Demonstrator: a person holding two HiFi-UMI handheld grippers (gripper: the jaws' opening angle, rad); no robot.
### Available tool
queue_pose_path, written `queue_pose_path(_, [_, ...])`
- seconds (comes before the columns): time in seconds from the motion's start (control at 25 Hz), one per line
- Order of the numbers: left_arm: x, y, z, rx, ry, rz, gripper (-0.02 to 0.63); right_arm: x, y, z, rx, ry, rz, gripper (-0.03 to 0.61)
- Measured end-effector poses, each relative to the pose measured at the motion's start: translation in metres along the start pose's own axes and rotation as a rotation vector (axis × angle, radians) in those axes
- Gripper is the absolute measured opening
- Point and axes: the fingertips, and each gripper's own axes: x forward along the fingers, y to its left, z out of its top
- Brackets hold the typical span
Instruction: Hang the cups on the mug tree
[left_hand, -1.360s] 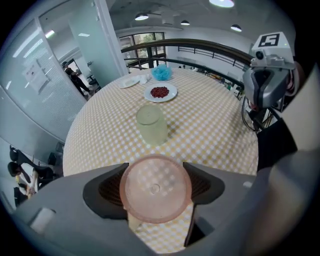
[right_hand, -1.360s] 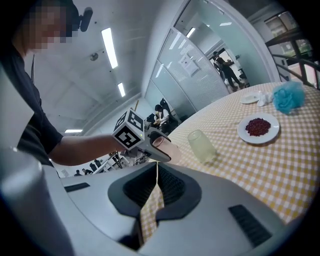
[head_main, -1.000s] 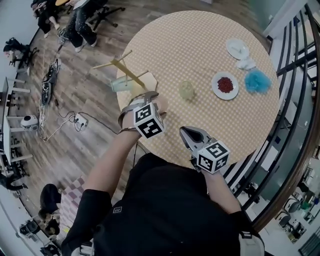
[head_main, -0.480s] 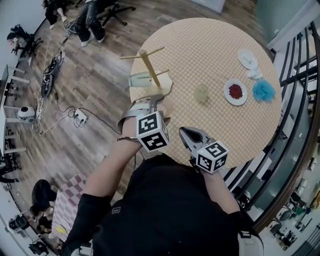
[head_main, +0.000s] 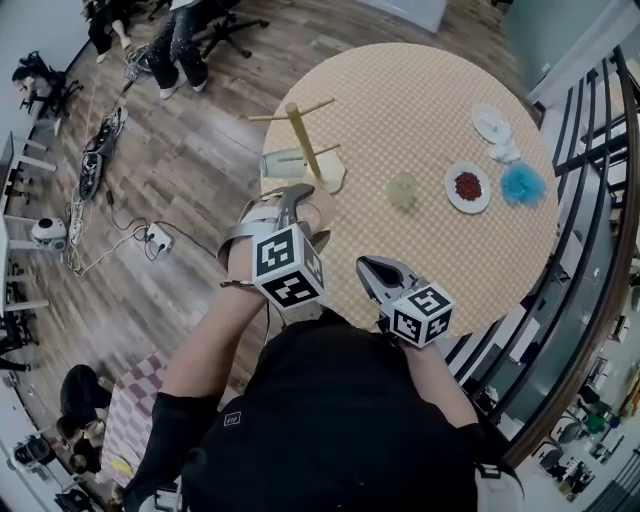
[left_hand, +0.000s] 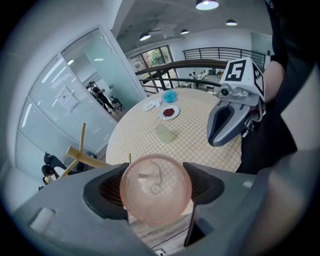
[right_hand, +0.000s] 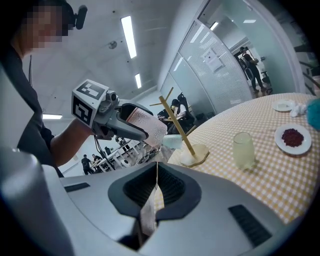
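Left gripper (head_main: 283, 205) jaws clasp a pink cup (left_hand: 155, 188) near the wooden mug tree (head_main: 305, 150) at the checked worktop's (head_main: 420, 110) edge. Right gripper (right_hand: 156, 192) jaws are closed together, empty.

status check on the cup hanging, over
Left gripper shut on pink cup; right gripper shut, empty. Mug tree just ahead, clear cup already hung. Green cup waits on table.

Round checked table (head_main: 420, 110), mug tree (head_main: 304, 142) (near its edge), pale cup (head_main: 402, 190), red-filled plate (head_main: 451, 191), blue puff (head_main: 527, 182)
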Motion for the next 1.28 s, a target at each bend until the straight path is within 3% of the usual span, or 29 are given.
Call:
queue_pose_path(0.56, [-0.026, 0.042, 0.001, 0.052, 0.052, 0.154, 0.328, -0.01, -0.01, 0.016, 0.004, -0.052, -0.009, 0.018])
queue_pose_path(1.28, [0.04, 0.06, -0.015, 0.141, 0.143, 0.207, 0.328, -0.022, -0.033, 0.005, 0.051, -0.052, -0.062, 0.017])
